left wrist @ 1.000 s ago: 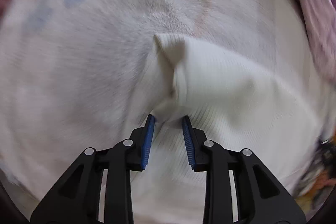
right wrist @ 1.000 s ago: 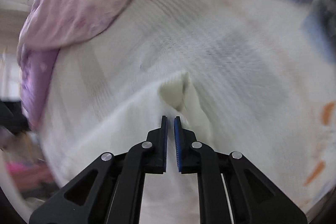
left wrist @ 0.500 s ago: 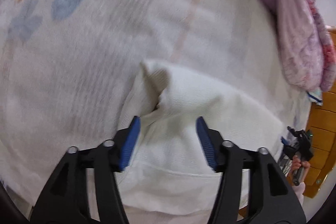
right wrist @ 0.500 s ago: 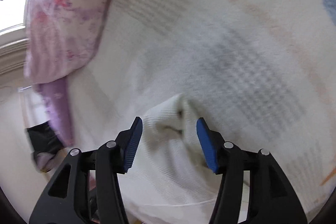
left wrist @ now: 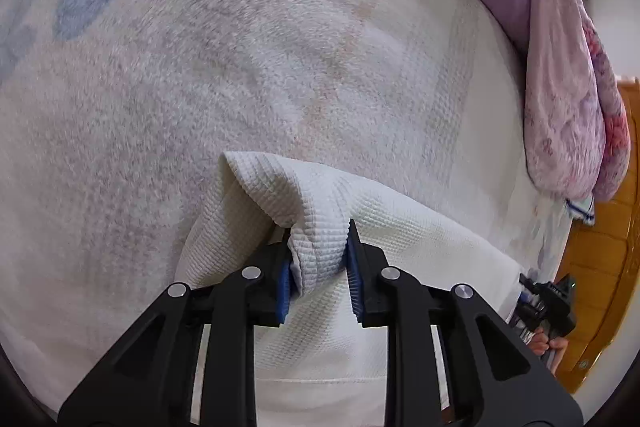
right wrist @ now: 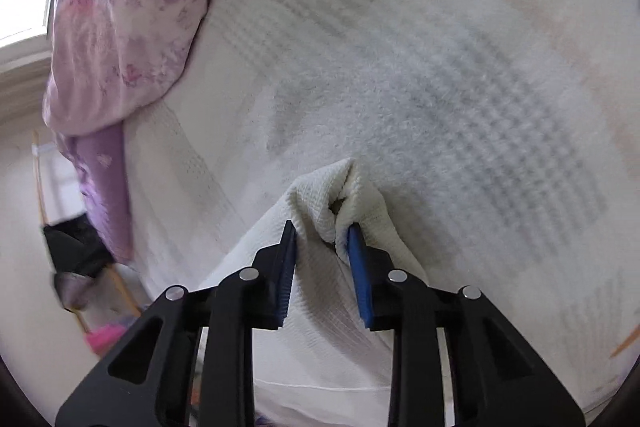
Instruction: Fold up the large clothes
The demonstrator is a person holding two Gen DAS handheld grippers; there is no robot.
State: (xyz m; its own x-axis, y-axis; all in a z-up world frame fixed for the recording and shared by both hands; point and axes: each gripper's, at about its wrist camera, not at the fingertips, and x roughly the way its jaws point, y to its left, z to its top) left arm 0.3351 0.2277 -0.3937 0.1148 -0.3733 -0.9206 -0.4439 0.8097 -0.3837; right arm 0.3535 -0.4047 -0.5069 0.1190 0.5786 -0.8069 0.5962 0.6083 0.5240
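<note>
White waffle-knit garment (left wrist: 384, 227), corners bunched, perhaps folded.

The cream waffle-knit garment (left wrist: 400, 247) runs off the bottom edge in both wrist views, so its full shape cannot be told. A bunched fold of it hides the inner faces of the blue pads (left wrist: 283, 283) of the left gripper (left wrist: 318, 267). At the right rim of the left view, a hand (left wrist: 550, 341) and a small black device are cut off by black finger frames. In the right view, dark shapes and a pink object (right wrist: 105, 337) at lower left are too blurred to identify.
</note>
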